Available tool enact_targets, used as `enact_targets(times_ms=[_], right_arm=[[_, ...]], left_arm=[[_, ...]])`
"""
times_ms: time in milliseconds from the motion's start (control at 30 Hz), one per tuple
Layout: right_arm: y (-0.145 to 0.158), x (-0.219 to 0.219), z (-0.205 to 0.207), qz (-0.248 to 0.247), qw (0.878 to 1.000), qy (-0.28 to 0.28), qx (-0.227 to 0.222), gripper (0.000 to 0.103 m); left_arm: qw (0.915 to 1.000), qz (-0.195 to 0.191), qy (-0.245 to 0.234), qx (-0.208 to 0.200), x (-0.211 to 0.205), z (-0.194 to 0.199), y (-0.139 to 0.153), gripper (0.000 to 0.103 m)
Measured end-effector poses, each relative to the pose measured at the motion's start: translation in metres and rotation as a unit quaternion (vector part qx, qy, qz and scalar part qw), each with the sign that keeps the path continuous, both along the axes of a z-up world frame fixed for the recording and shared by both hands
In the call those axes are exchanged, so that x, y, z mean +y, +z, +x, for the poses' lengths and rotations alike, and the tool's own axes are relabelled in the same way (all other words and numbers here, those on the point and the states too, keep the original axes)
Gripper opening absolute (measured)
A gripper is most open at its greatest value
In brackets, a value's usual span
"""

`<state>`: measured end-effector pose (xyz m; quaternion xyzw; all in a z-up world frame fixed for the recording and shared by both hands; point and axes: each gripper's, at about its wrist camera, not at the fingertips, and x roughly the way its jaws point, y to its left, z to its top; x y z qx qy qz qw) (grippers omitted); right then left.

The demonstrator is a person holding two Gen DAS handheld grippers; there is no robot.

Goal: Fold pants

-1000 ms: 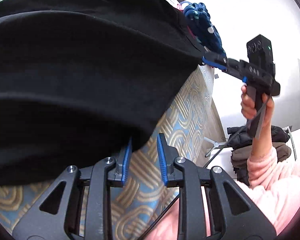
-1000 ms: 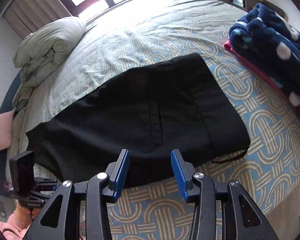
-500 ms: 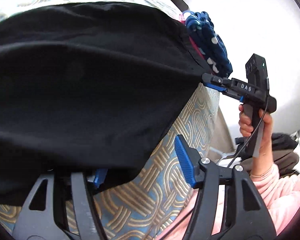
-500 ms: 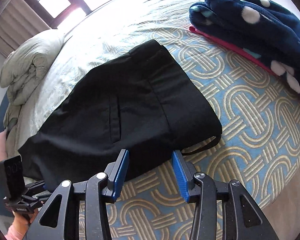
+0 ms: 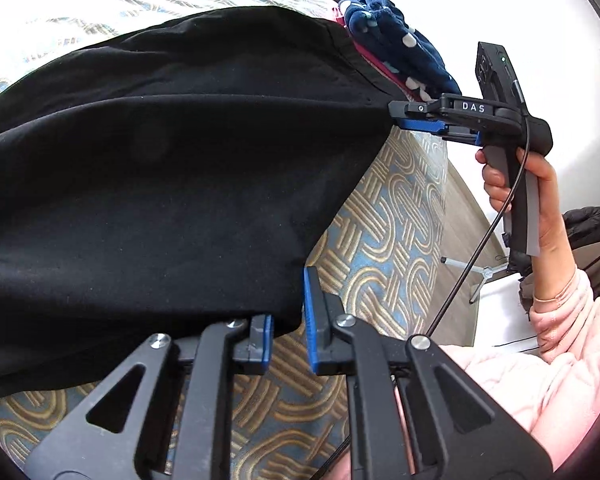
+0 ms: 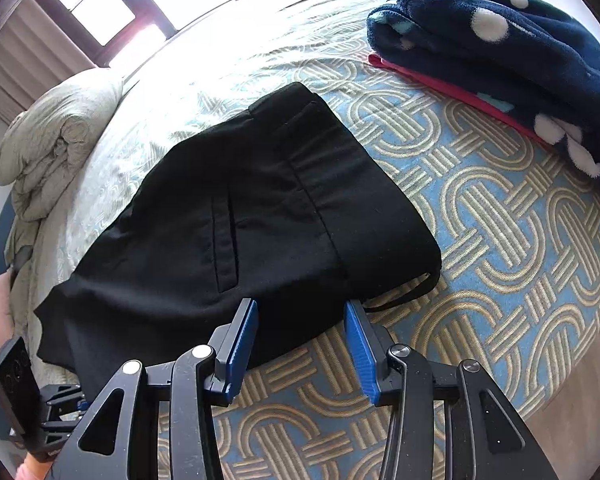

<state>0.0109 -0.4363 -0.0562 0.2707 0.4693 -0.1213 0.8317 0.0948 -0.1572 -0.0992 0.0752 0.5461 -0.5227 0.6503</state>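
Black pants (image 6: 259, 208) lie folded lengthwise on the patterned bedspread (image 6: 480, 240), waistband to the right with a drawstring loop (image 6: 412, 292) poking out. My right gripper (image 6: 300, 304) is open. Its blue pads straddle the near waistband edge without pressing on it. The left wrist view shows this right gripper (image 5: 416, 118) from the side, at the pants' (image 5: 159, 180) far corner. My left gripper (image 5: 287, 312) has its jaws closing on the near leg-end corner, with cloth between the pads and the left fingertip hidden under it. The left gripper (image 6: 75, 404) also shows low at the left edge of the right wrist view.
A navy dotted blanket (image 6: 500, 48) on a pink cloth lies at the bed's right end. A rolled grey-green duvet (image 6: 55, 140) sits far left under the window (image 6: 99, 12). Past the bed's edge are wooden floor (image 5: 460, 208), dark bags (image 5: 596, 236) and the person's pink sleeve (image 5: 560, 320).
My left gripper spread wide around the pants' corner, then narrowed on it and rose a little. My right gripper came down closer to the waistband edge and has kept still since.
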Motion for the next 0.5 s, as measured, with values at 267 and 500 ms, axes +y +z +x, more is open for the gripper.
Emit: enact_targets(times_ms=[267, 500], right_arm=[[0.011, -0.011, -0.011, -0.127, 0.988, -0.08, 0.026, 0.055], [0.034, -0.002, 0.044, -0.151, 0.987, 0.043, -0.014, 0.058]], left_arm=[[0.9997, 0.017, -0.002, -0.019, -0.009, -0.008, -0.003, 0.014], [0.9993, 0.026, -0.006, -0.028, -0.012, -0.01, -0.003, 0.014]])
